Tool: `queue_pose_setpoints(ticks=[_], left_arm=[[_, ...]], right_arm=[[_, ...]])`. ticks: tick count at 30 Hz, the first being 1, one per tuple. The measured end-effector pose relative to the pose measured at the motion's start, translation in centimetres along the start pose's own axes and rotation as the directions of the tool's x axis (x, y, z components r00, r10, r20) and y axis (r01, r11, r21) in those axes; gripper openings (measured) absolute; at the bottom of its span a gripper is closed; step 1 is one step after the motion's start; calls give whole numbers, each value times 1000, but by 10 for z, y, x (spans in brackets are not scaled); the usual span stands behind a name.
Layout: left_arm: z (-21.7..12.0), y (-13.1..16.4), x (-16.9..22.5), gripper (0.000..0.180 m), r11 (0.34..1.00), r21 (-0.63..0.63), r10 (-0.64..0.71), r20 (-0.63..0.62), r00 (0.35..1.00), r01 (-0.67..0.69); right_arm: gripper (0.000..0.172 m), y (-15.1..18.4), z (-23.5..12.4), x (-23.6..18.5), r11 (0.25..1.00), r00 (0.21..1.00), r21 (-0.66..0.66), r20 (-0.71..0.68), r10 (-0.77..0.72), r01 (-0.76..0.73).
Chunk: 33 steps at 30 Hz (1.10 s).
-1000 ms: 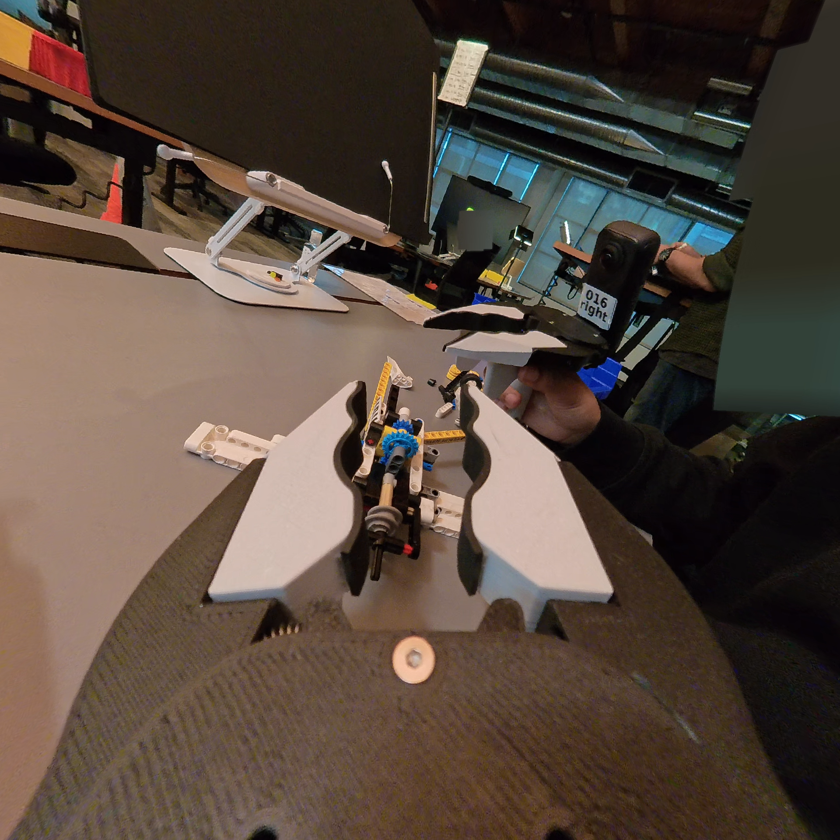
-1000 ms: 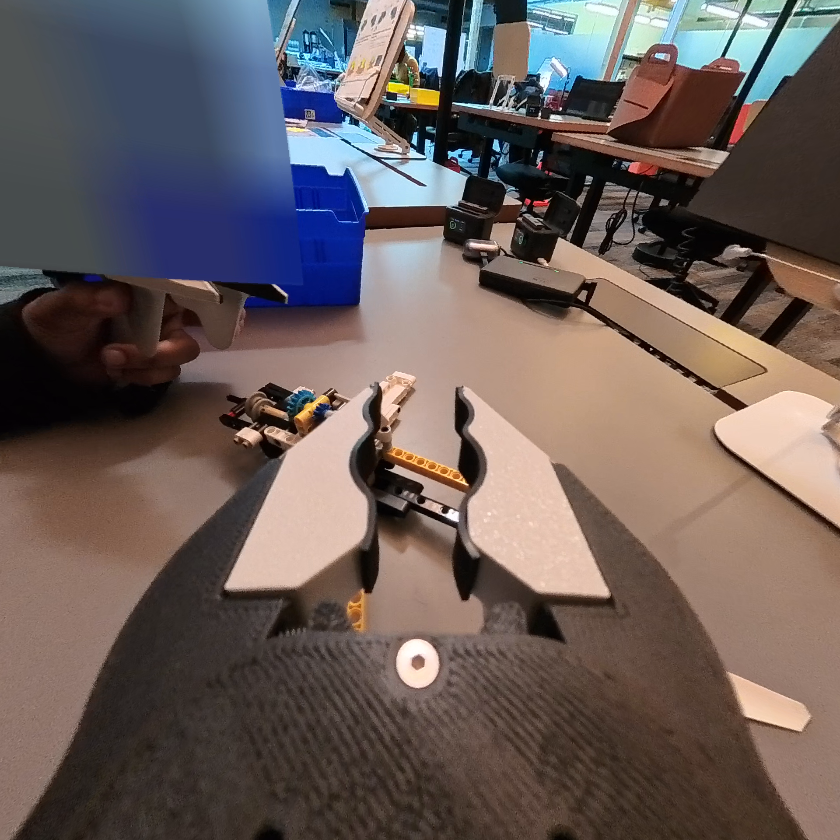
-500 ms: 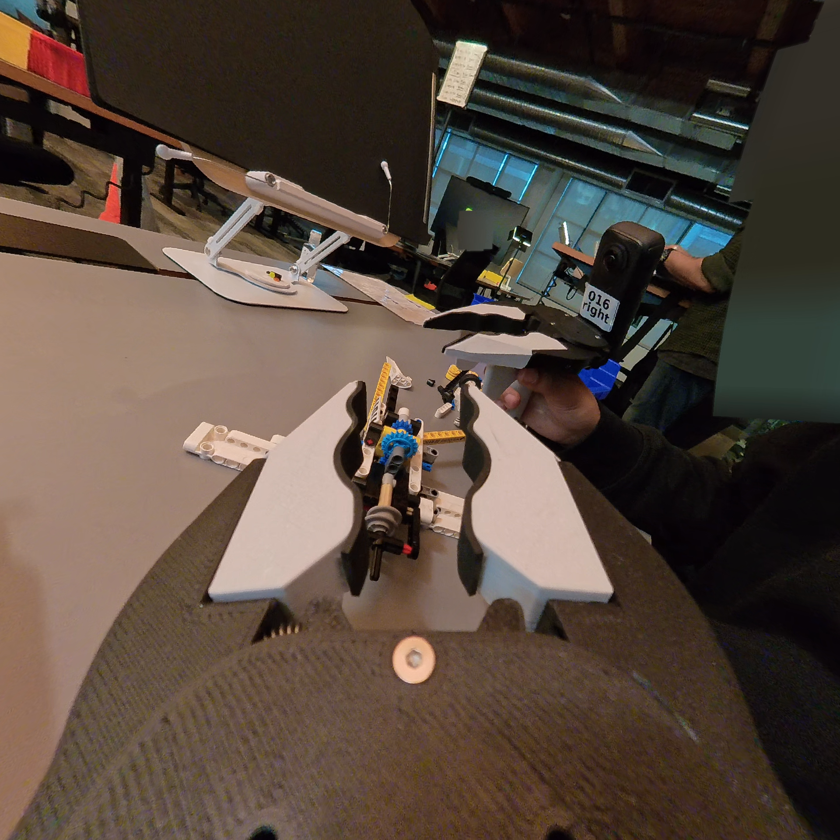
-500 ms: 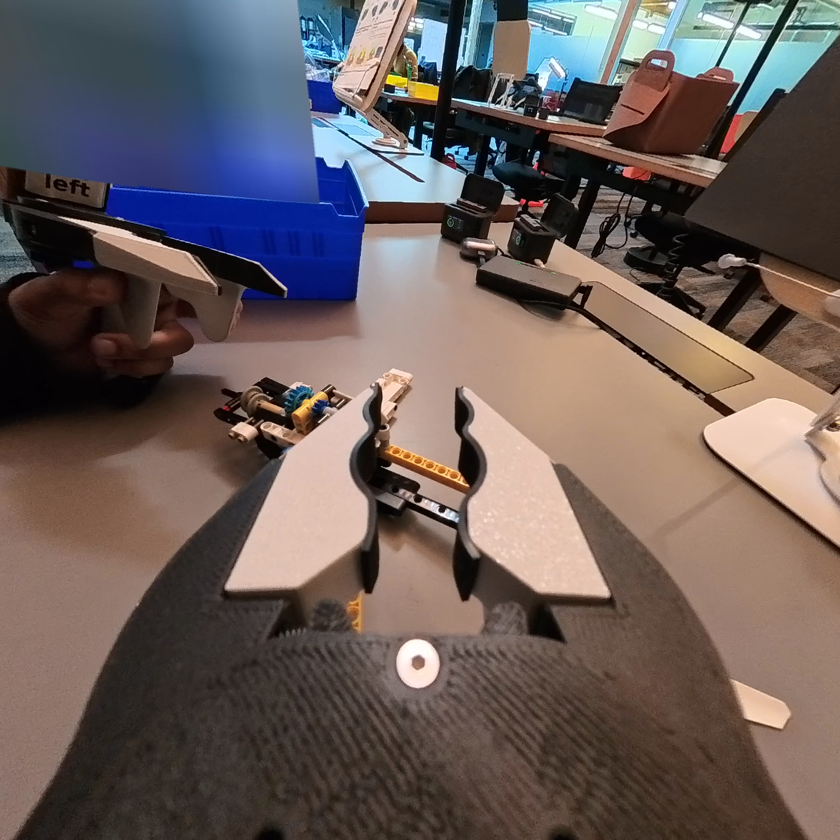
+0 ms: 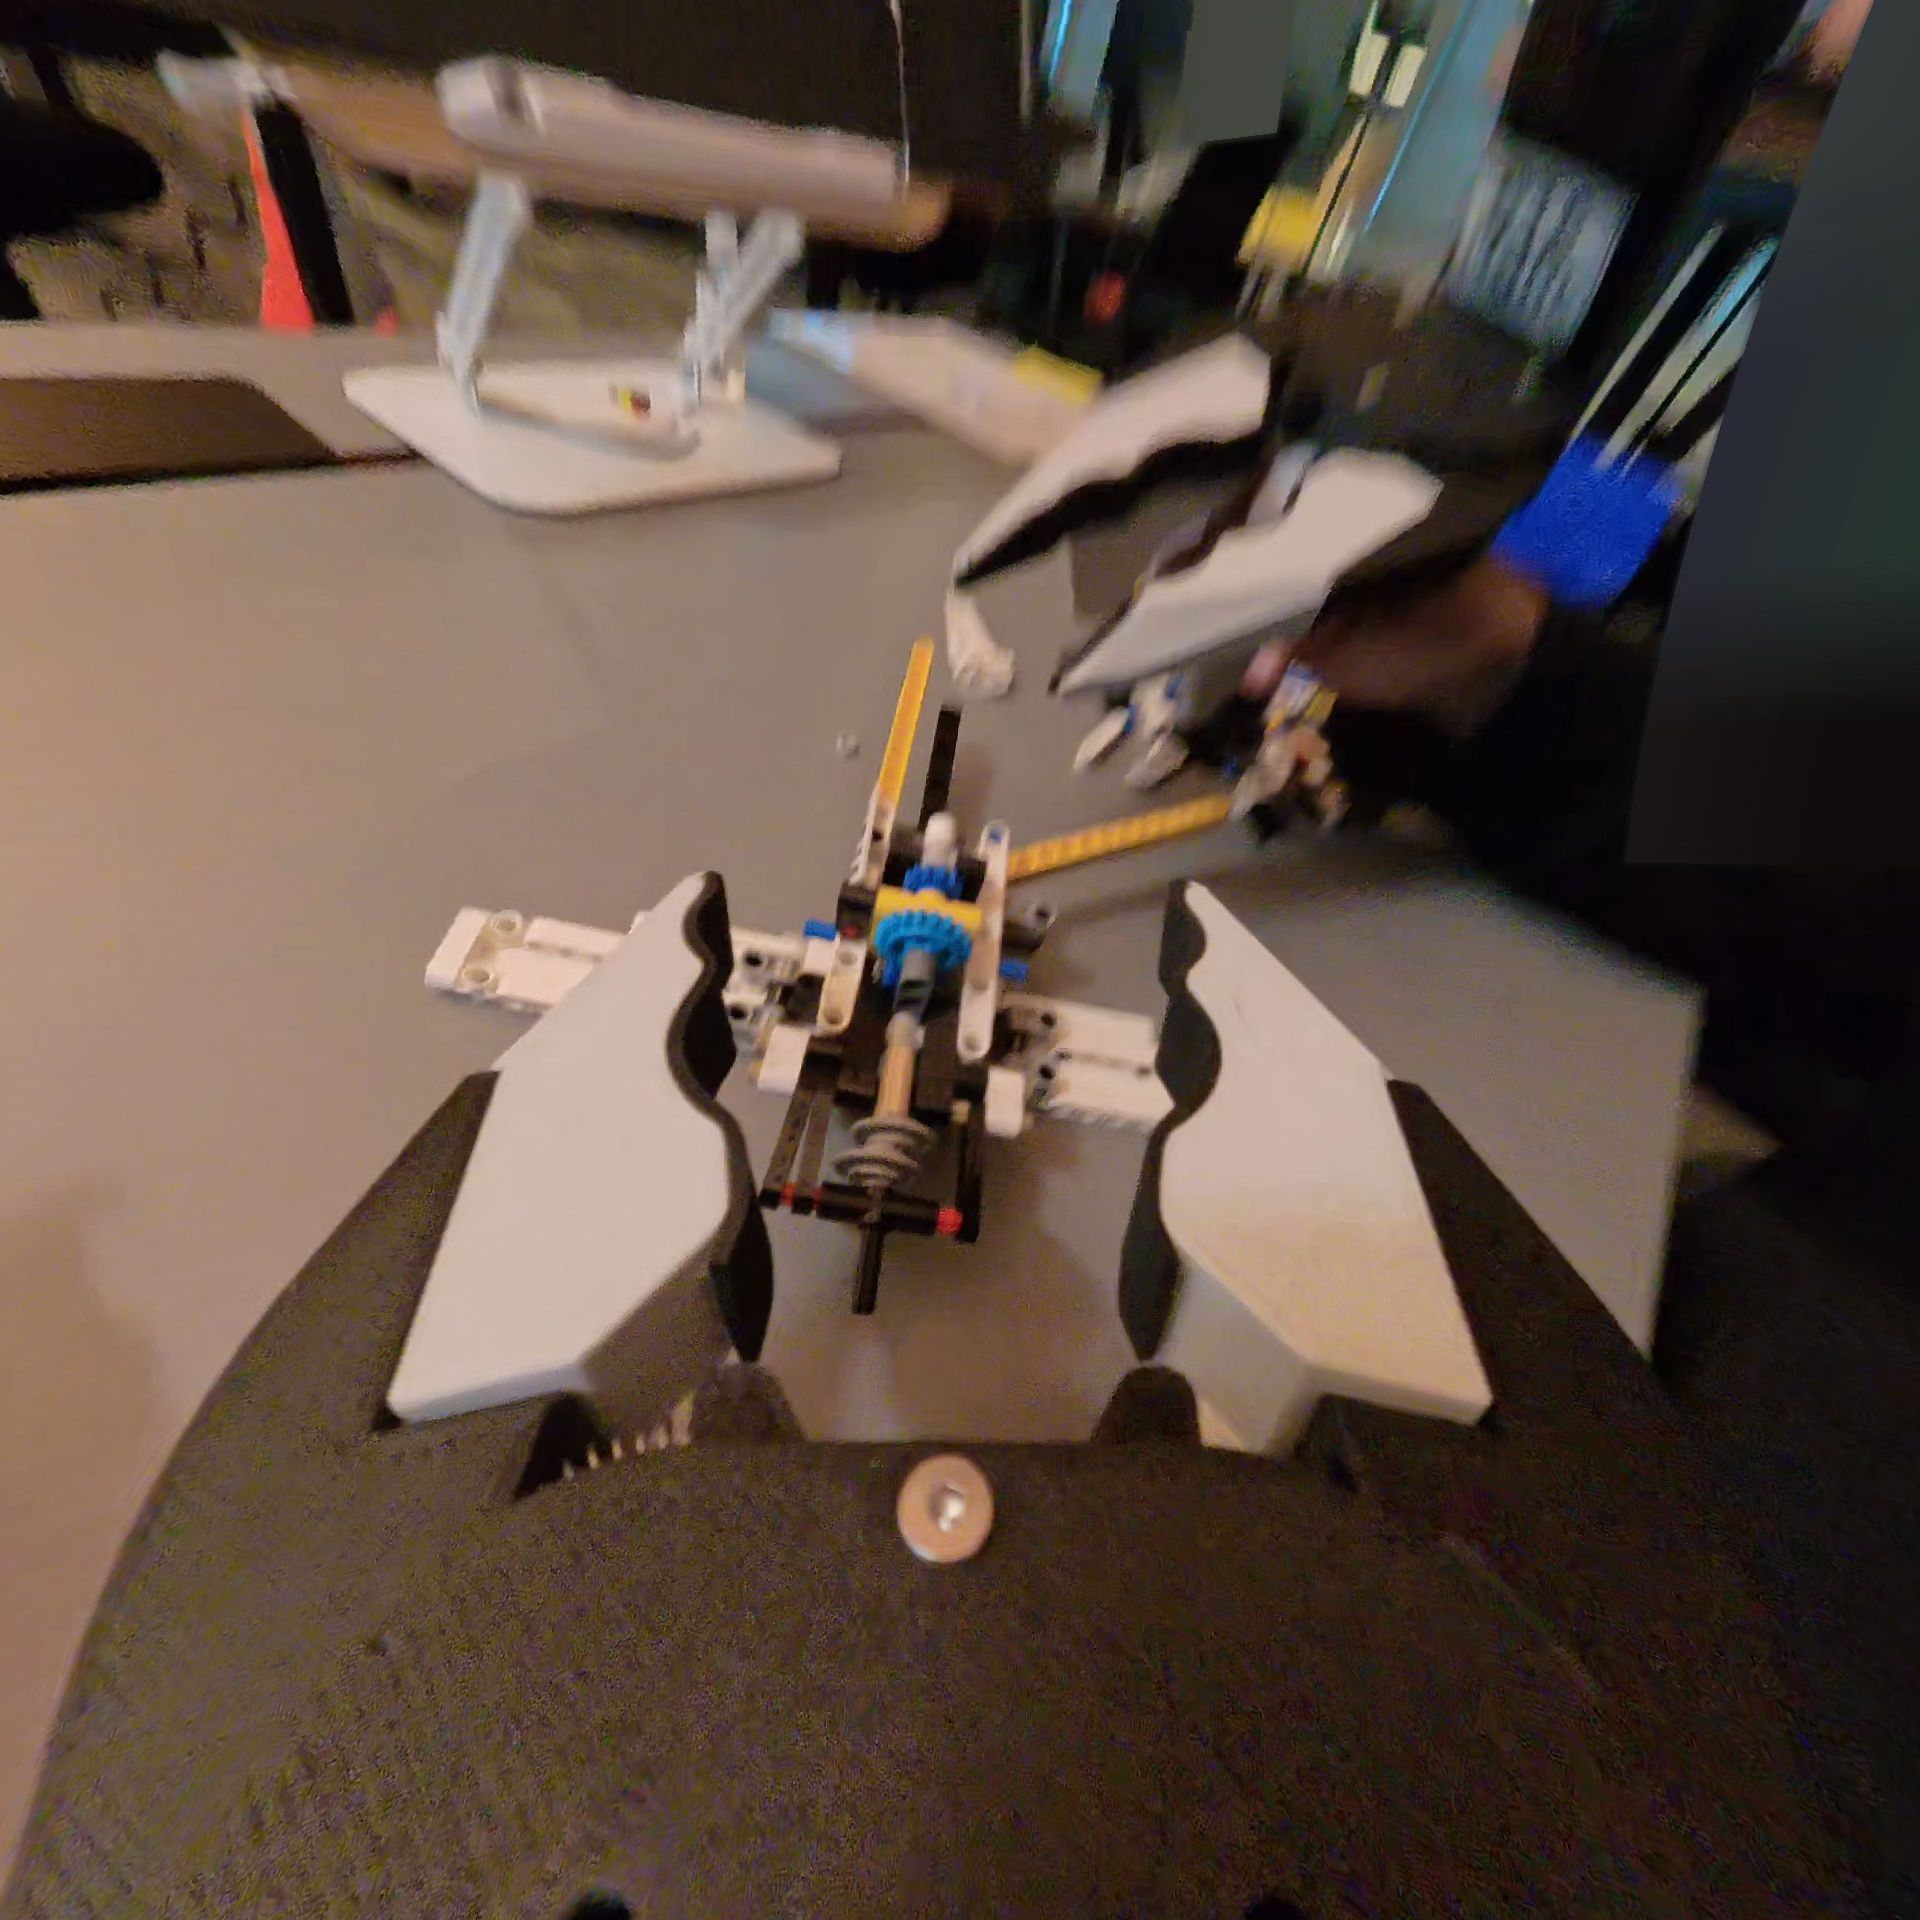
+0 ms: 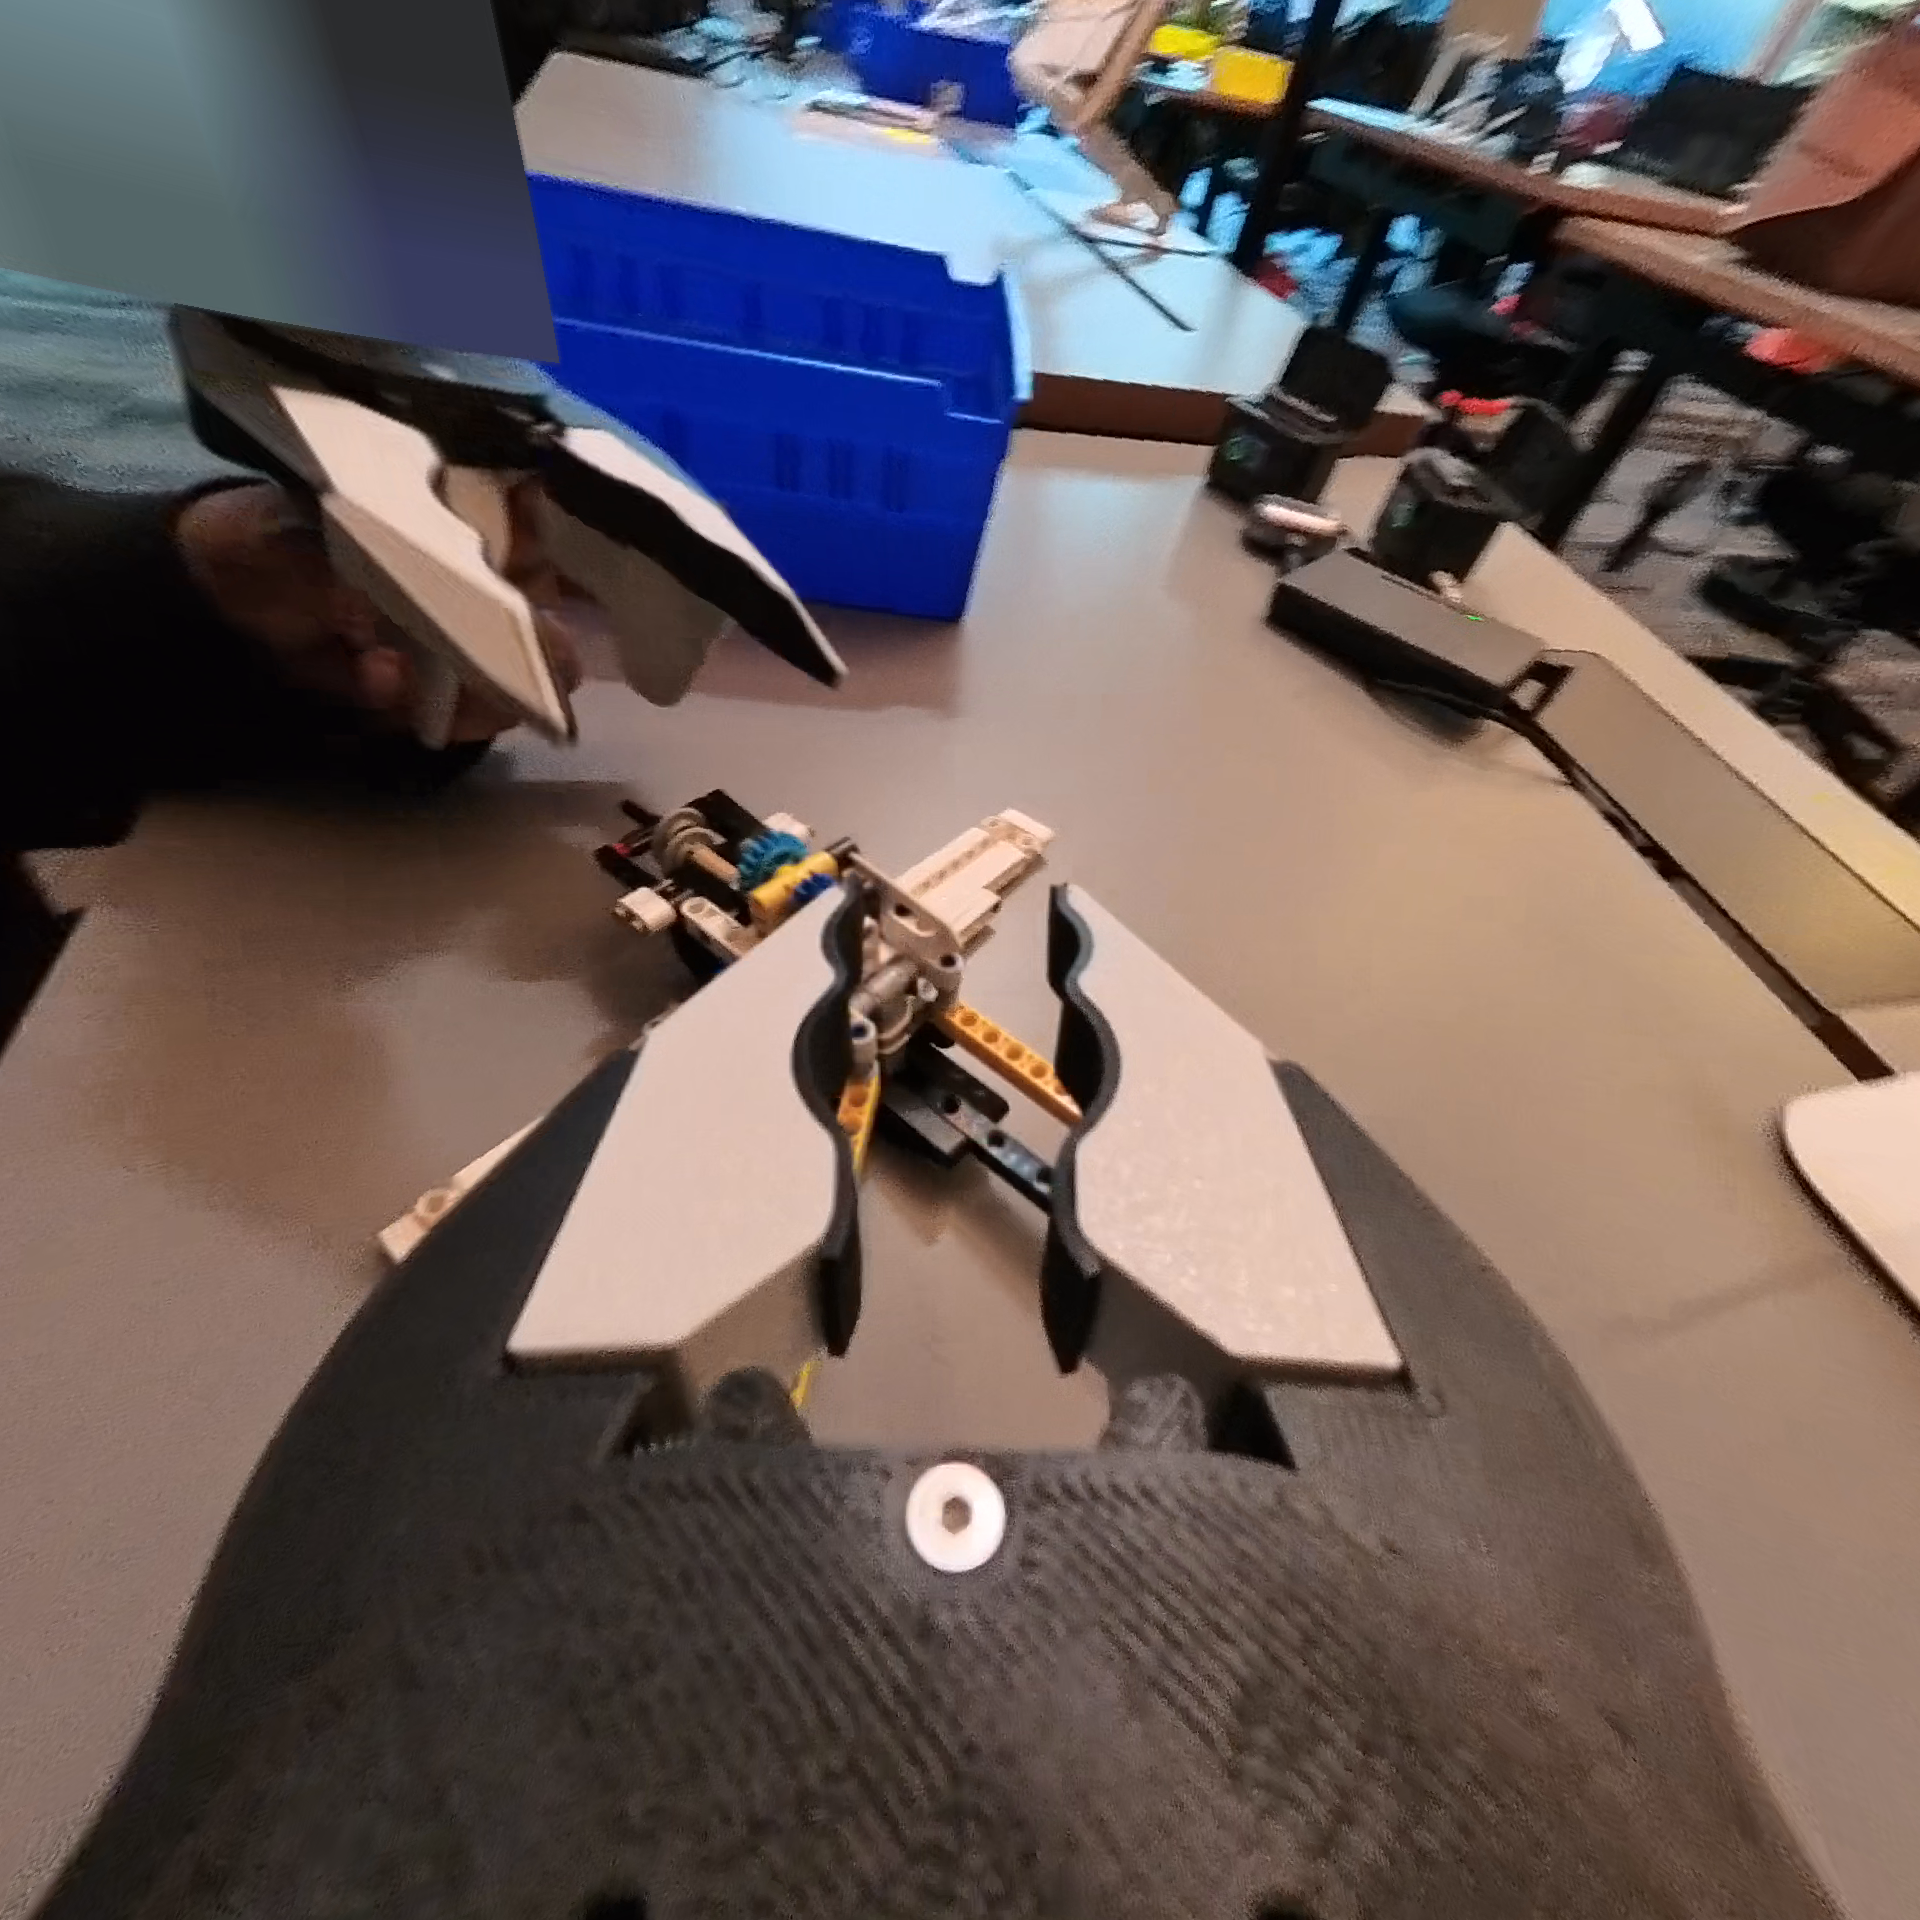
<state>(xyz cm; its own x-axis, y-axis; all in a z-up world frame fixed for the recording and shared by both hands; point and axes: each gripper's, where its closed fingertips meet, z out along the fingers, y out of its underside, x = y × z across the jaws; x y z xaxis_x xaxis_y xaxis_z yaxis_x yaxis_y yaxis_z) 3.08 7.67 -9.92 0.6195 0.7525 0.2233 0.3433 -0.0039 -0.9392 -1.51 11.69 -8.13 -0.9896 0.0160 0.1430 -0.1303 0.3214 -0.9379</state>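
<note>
The left gripper [image 5: 940,997] stands with its fingers wide, straddling the brick model [image 5: 904,1029] on the grey table [image 5: 312,727]; there is a clear gap between each pad and the model, so nothing is gripped, and the model rests on the table by itself. From this gripper the model's black frame, with the blue gear [image 5: 914,930] and the grey shaft, runs toward 12 o'clock, lying along the fingers, probably so that the pads can meet its long sides. White beams [image 5: 499,940] stick out at 9 and 3 o'clock, under both fingertips, and would likely get in the way of a narrower close. A yellow beam [image 5: 899,727] reaches toward 12 o'clock, another [image 5: 1122,831] toward 2 o'clock, where loose small parts [image 5: 1278,748] lie blurred. The right gripper [image 6: 951,935] hangs over the model's far end with its fingers narrow; a white and grey piece [image 6: 914,935] sits against its left pad, while the right pad stands clear of it, so I read no grip there. Beyond, at 11 o'clock from the right gripper, stands a blue bin [image 6: 790,395]; at 2 o'clock lie black boxes [image 6: 1392,623] with a cable. A stand's white base [image 5: 582,436] sits at 11 o'clock from the left gripper, well apart.
</note>
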Motion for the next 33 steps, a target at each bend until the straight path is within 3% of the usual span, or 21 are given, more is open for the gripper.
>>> queue_pose_setpoints(ticks=[3, 6, 12, 17, 20, 27, 30, 33], left_arm=[[17, 27, -11, 87, 960, -233, 182, 92, 979, -157], [26, 41, -17, 78, 908, -340, 292, 98, 951, -244], [29, 41, -12, 47, 920, -310, 257, 22, 966, -238], [32, 46, -13, 51, 920, -322, 232, -8, 973, -222], [33, 48, -11, 45, 915, -331, 233, -36, 972, -231], [33, 48, -11, 44, 919, -332, 205, -55, 977, -212], [32, 49, -10, 44, 920, -334, 193, -68, 979, -205], [30, 49, -11, 44, 922, -333, 191, -51, 980, -197]], right_arm=[[32, -3, 10, -3, 993, 990, -84, 115, -75, 85], [30, 6, 24, 0, 961, 961, -198, 234, -145, 193], [26, 25, 42, -10, 913, 862, -326, 505, -52, 246], [20, 24, 51, -17, 905, 790, -349, 613, 26, 242], [13, 26, 49, -18, 893, 744, -376, 664, 72, 249], [13, 41, 44, -16, 858, 692, -371, 721, 26, 355], [5, 36, 45, -23, 869, 657, -296, 752, -44, 397], [5, 33, 47, -23, 888, 676, -259, 733, -75, 380]])
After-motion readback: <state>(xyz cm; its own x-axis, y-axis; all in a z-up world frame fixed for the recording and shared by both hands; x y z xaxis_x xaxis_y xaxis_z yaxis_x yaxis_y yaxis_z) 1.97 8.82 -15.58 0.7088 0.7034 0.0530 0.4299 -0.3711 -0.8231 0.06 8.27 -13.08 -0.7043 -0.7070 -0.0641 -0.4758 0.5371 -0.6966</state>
